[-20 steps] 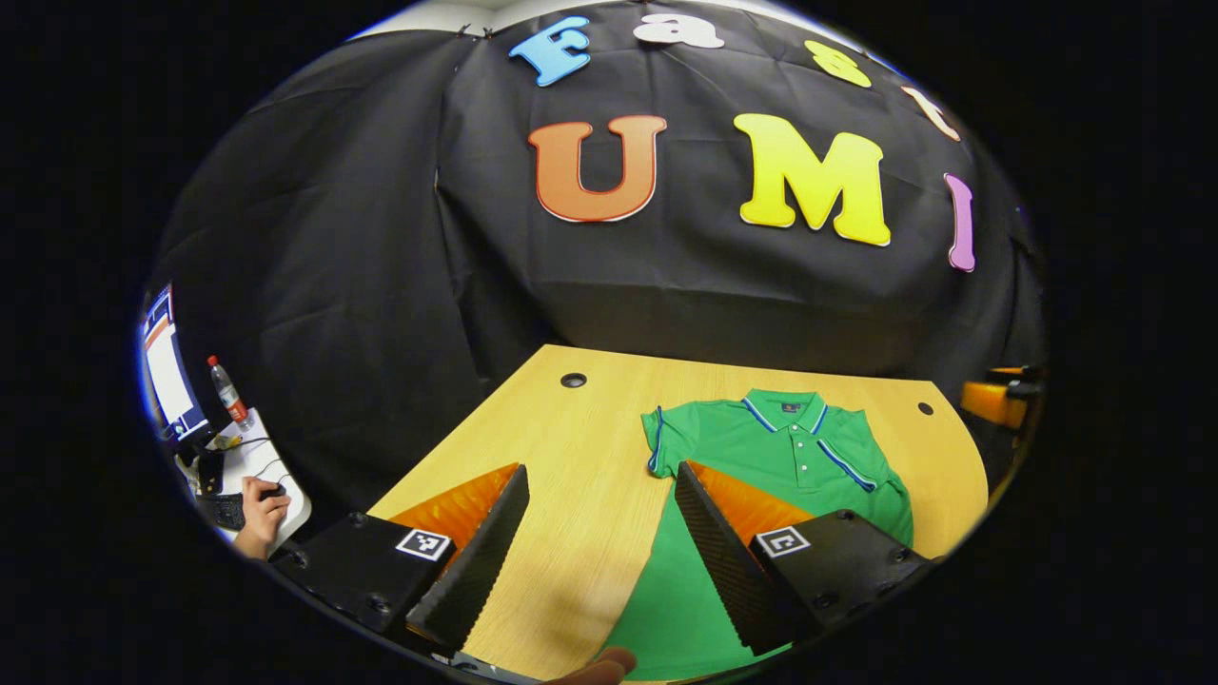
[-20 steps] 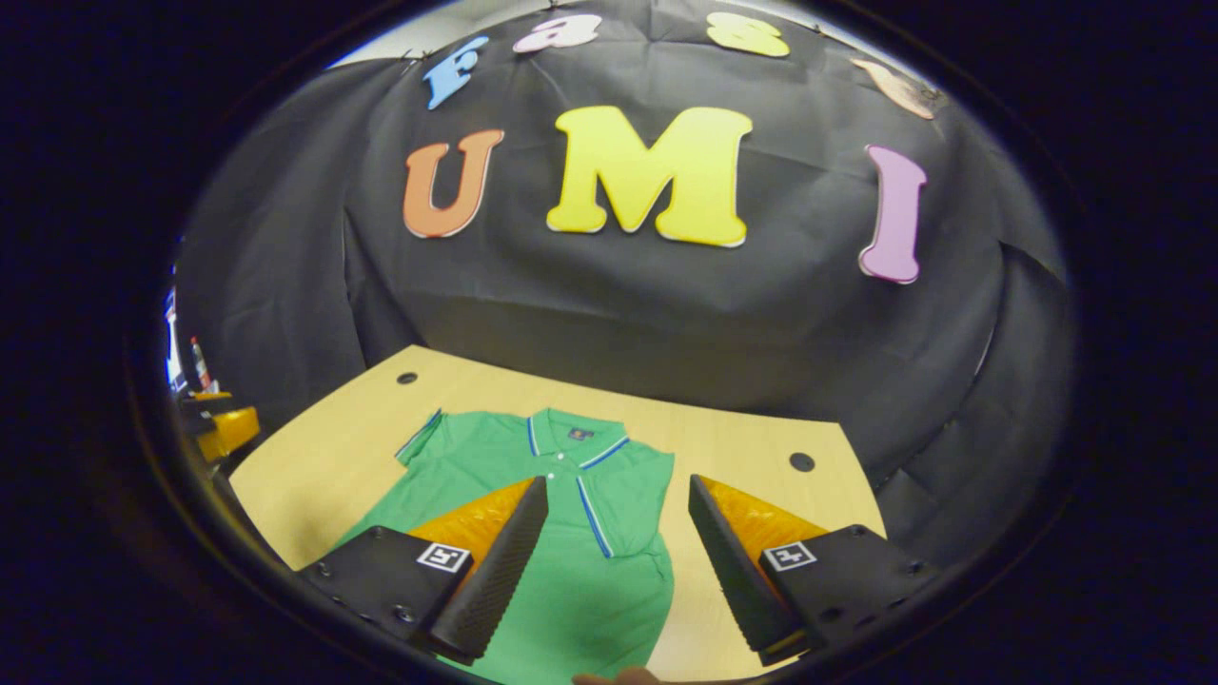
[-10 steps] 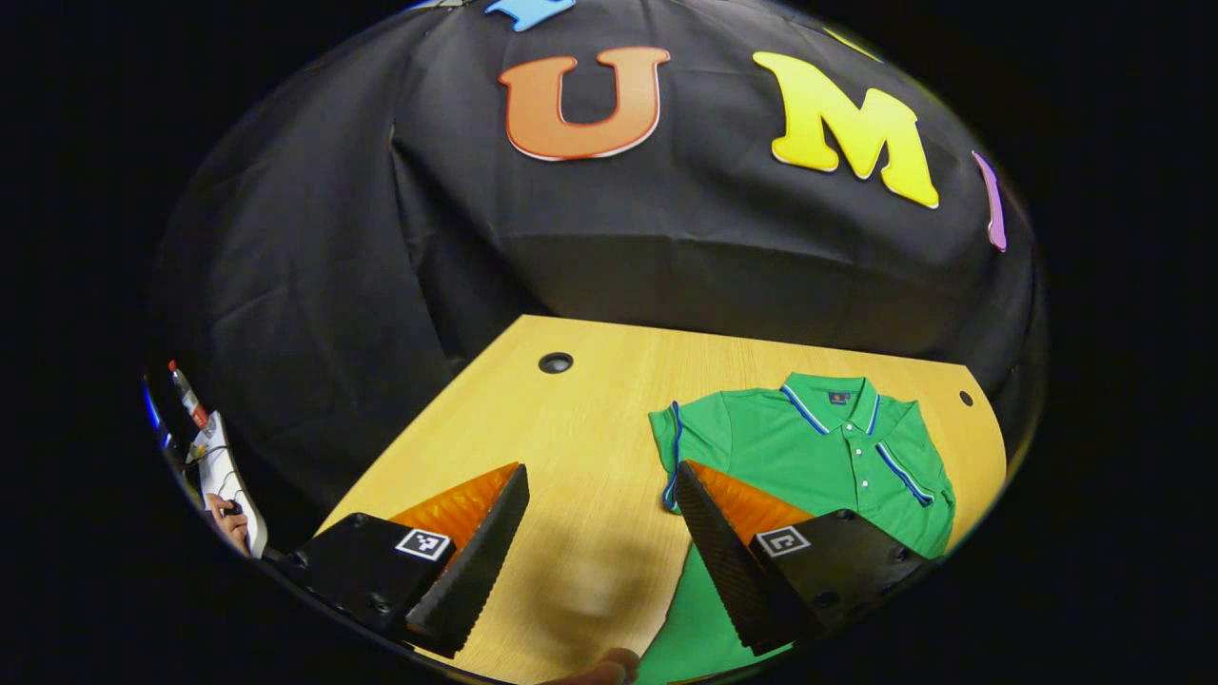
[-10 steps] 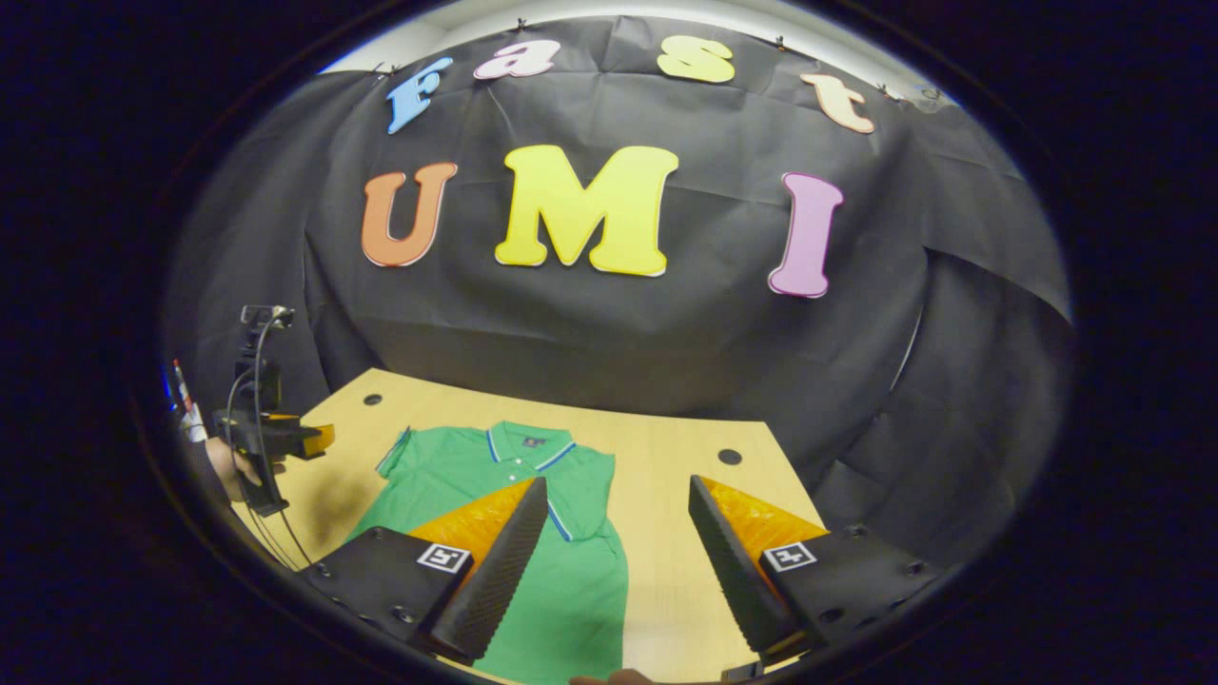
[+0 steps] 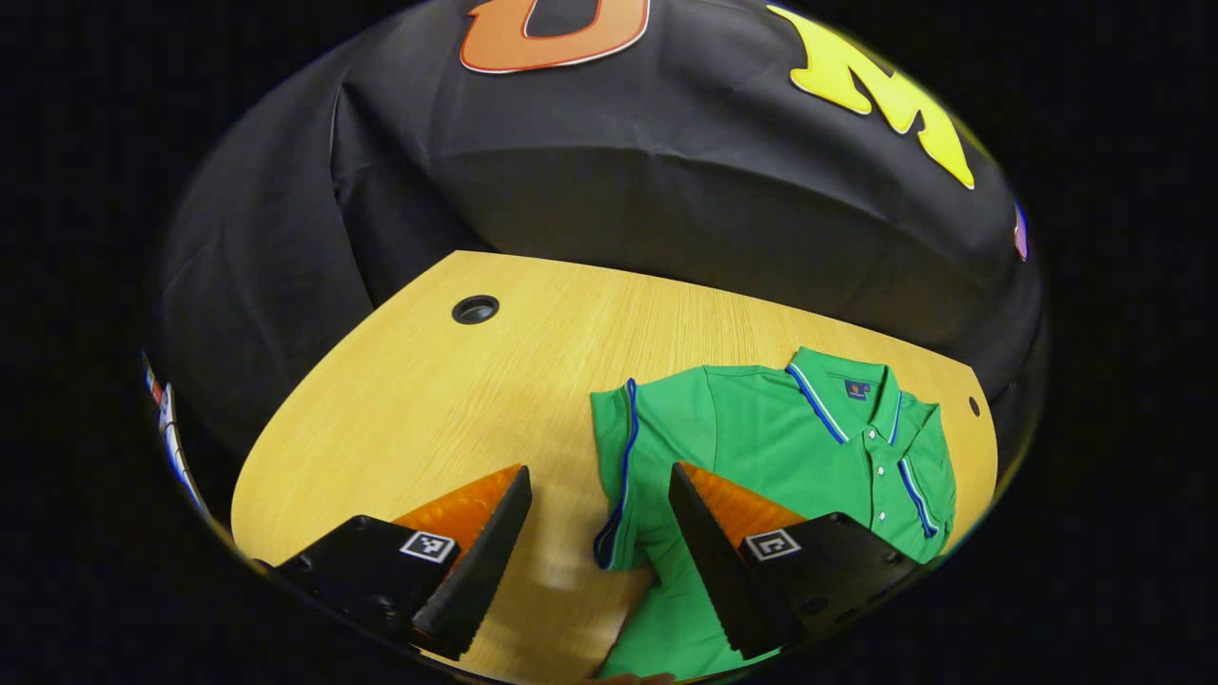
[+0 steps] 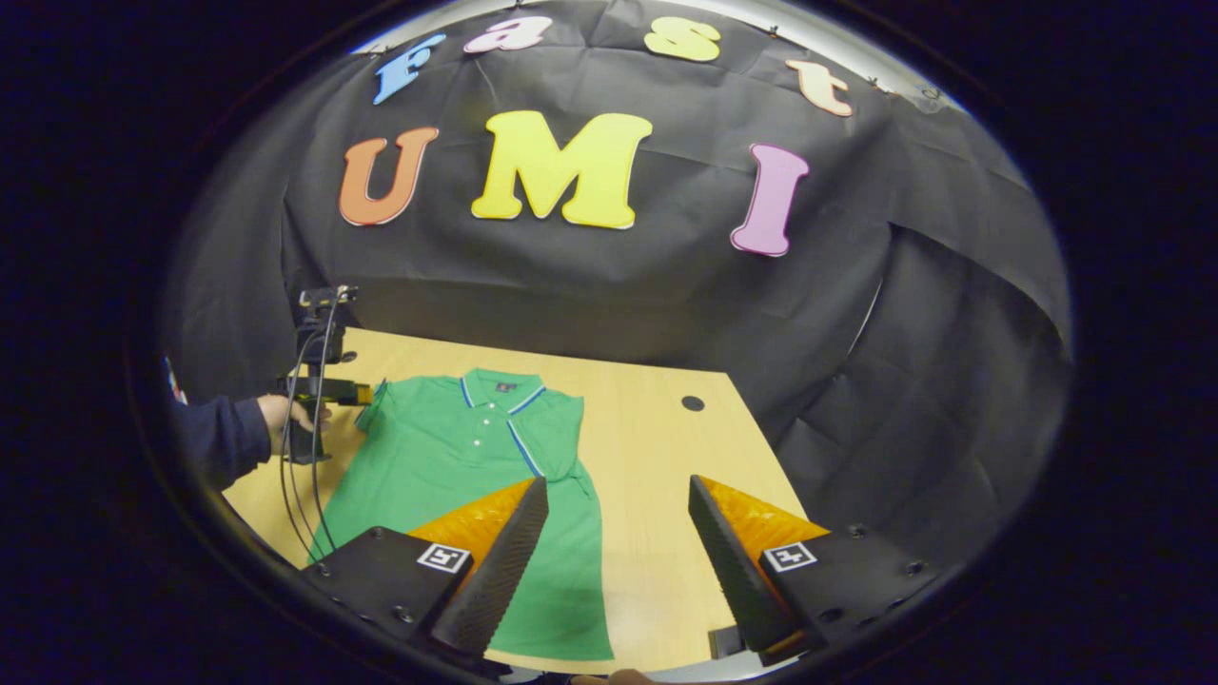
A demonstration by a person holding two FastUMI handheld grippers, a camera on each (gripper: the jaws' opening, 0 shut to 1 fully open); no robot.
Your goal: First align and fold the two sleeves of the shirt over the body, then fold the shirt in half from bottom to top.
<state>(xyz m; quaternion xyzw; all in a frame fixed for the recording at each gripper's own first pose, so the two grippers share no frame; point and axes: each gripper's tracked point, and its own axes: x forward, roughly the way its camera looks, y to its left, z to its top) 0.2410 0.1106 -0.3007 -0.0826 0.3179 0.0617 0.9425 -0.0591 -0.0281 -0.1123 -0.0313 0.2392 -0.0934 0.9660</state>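
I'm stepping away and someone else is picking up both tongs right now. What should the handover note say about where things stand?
Left tongs: open, holding nothing, low over the table with the shirt's near sleeve between the fingers' line of sight.
Right tongs: open, holding nothing, above the shirt's other side.
Green polo shirt: flat on the wooden table, collar toward the booth wall. The sleeve on the right tongs' side already appears folded in over the body; the left-side sleeve lies spread out.
Left to do: fold in the left-side sleeve, check both line up, then fold the shirt in half bottom to top.
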